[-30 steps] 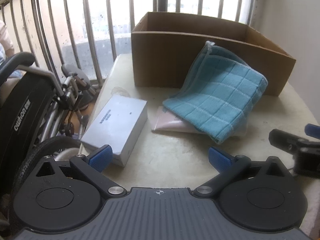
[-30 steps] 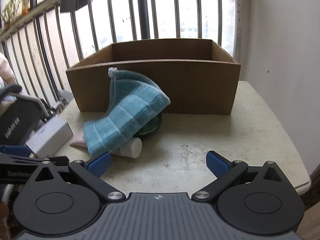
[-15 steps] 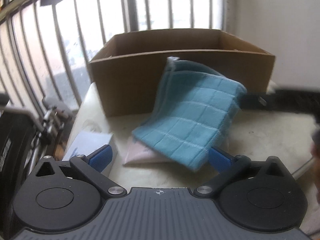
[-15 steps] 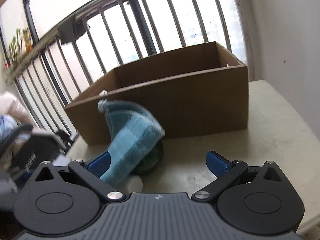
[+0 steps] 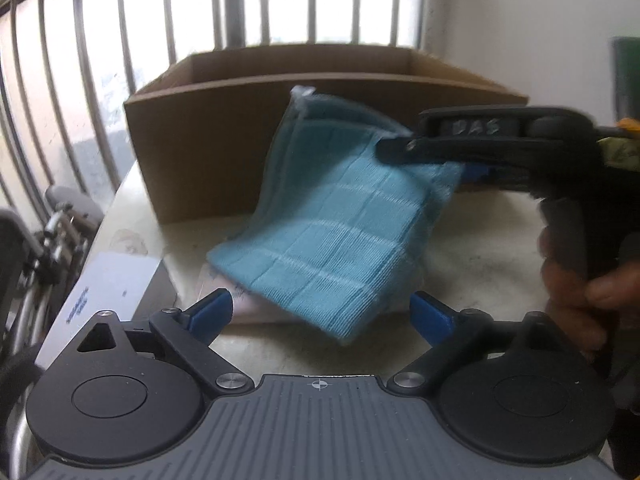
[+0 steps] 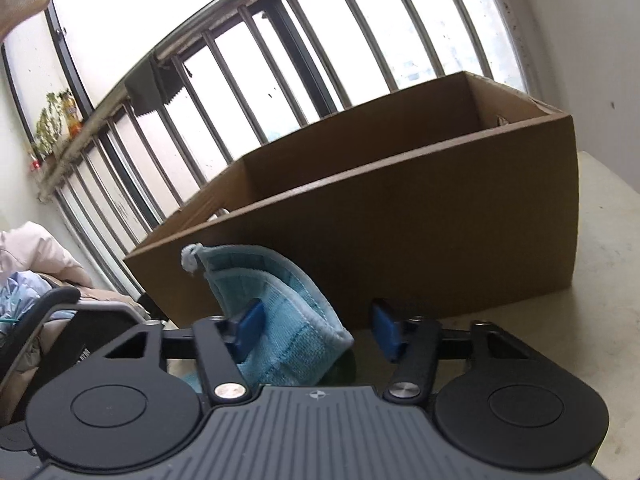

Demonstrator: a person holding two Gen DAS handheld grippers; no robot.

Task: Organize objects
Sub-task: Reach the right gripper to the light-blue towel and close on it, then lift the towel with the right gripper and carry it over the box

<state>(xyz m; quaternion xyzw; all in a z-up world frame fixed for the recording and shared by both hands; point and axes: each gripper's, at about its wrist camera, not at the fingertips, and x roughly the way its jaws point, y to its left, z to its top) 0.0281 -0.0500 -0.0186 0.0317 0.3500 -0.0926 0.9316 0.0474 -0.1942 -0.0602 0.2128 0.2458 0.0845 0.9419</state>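
A folded light-blue cloth [image 5: 336, 240] leans against the front of an open cardboard box [image 5: 208, 152] on a pale table. A pale pink tube [image 5: 244, 308] lies under it. My left gripper [image 5: 320, 312] is open, just in front of the cloth's lower edge. In the left wrist view my right gripper [image 5: 460, 160] reaches in from the right at the cloth's upper right corner. In the right wrist view my right gripper [image 6: 320, 330] is open, with the cloth's edge [image 6: 288, 340] between its fingers, and the box [image 6: 400, 248] right behind. A dark green round object shows under the cloth.
A white rectangular box [image 5: 108, 288] lies on the table's left edge. A wheelchair [image 5: 36, 248] stands left of the table. Metal window bars [image 6: 240, 100] run behind the cardboard box. A white wall [image 5: 540, 32] is on the right.
My right gripper has moved forward and left until its fingers straddle the cloth's corner, and its fingers have narrowed. My left gripper has turned right and closed in on the cloth.
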